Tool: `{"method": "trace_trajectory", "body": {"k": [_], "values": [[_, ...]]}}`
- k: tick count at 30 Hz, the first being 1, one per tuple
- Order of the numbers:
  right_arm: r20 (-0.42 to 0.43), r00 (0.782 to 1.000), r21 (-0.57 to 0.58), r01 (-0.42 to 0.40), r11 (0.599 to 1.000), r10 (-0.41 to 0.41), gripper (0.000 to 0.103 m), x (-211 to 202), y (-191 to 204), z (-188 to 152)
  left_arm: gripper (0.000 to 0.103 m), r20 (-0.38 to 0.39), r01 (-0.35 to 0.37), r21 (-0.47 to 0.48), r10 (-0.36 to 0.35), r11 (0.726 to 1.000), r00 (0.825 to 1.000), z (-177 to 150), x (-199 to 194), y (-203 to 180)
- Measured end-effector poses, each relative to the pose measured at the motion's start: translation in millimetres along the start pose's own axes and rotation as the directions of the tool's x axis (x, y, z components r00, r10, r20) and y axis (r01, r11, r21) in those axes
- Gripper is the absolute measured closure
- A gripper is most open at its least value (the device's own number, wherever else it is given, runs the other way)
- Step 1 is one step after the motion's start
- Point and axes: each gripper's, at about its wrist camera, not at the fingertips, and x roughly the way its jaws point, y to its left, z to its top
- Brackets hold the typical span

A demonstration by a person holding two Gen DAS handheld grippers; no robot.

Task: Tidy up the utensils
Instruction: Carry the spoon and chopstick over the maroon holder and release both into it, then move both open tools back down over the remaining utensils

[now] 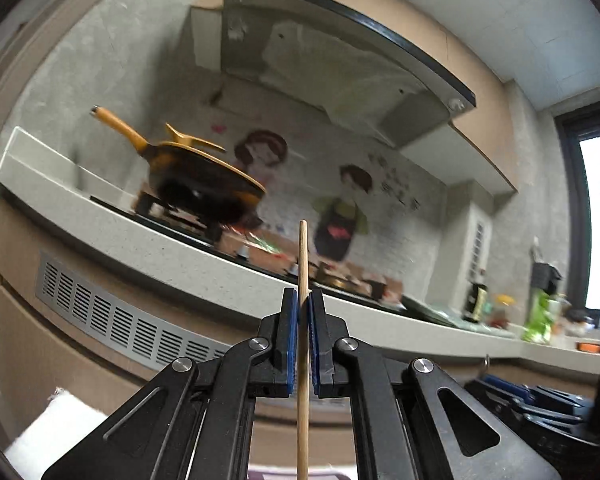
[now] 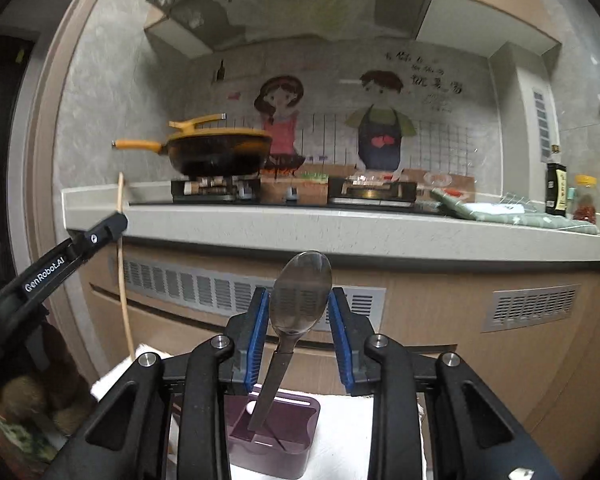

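My left gripper (image 1: 303,304) is shut on a thin wooden chopstick (image 1: 302,356) that stands upright between the blue pads. It also shows in the right wrist view (image 2: 114,220), at the left, with the chopstick (image 2: 123,276) hanging down from it. My right gripper (image 2: 298,312) is open. A metal spoon (image 2: 296,304) stands between its jaws, bowl up, with its handle down in a purple utensil holder (image 2: 276,432). The pads look apart from the spoon. The holder stands on a white cloth (image 2: 340,436).
A grey kitchen counter (image 2: 340,232) runs ahead with a gas stove (image 2: 292,194) and a yellow-handled pan (image 2: 216,152). A green cloth (image 2: 512,216) and bottles (image 2: 556,196) are at the right. Cabinet fronts with vents (image 2: 220,292) lie below.
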Motion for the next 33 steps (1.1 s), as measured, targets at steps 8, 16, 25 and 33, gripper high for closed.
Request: {"method": "trace_trajectory", "body": {"k": [8, 16, 25, 33], "values": [[-0.121, 0.993, -0.010, -0.001, 1.000, 0.000, 0.075, 62, -8, -44, 0.097, -0.115, -0.086, -0.019, 0.083, 0.996, 0.990, -69, 59, 33], [-0.260, 0.965, -0.010, -0.037, 0.999, 0.033, 0.075, 93, -3, -93, 0.097, -0.263, -0.119, -0.005, 0.114, 0.993, 0.958, -112, 48, 48], [-0.443, 0.874, 0.127, -0.159, 0.979, 0.200, 0.074, 117, -5, -135, 0.056, -0.487, -0.025, -0.003, 0.020, 1.000, 0.873, -128, 11, 48], [-0.396, 0.912, 0.054, -0.093, 0.994, 0.107, 0.074, 61, 1, -129, 0.037, -0.521, -0.019, 0.003, 0.018, 1.000, 0.853, -99, -34, 49]]}}
